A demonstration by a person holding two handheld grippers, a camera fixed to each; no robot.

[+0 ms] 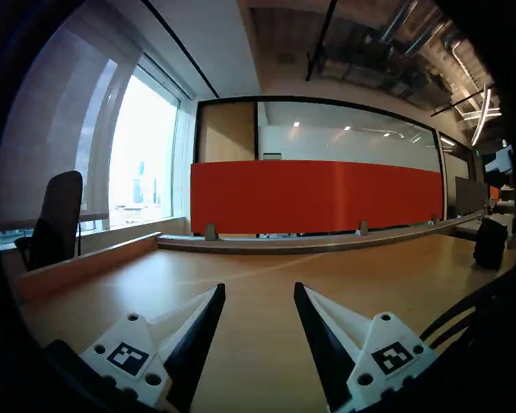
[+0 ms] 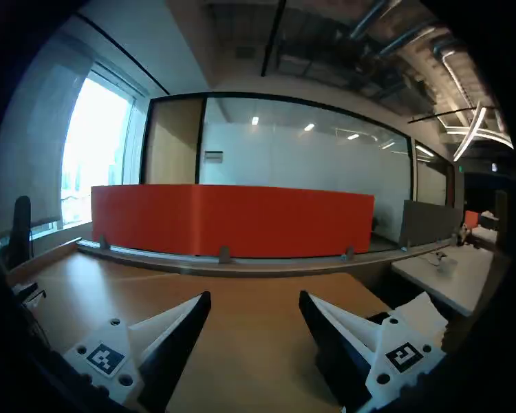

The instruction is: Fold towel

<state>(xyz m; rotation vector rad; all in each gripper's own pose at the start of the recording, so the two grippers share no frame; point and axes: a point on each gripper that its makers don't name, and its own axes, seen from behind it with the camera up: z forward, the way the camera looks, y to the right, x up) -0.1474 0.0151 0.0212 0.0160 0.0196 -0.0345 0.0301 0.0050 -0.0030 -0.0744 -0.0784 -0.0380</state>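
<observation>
Hovering low over worktop [image 1: 272, 265], left gripper [image 1: 259, 286] and right gripper [image 2: 254, 295] hold jaws apart, empty, red divider [image 1: 313, 196] ahead; towel's bearing from jaws cannot be told.

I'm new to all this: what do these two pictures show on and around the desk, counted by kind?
Hand-held grippers: 2, the left hand-held gripper and the right hand-held gripper, both open
Orange divider panel: 1
Wooden desk: 1
Black office chair: 1
Dark object at the desk's far right: 1
Total: 6
</observation>
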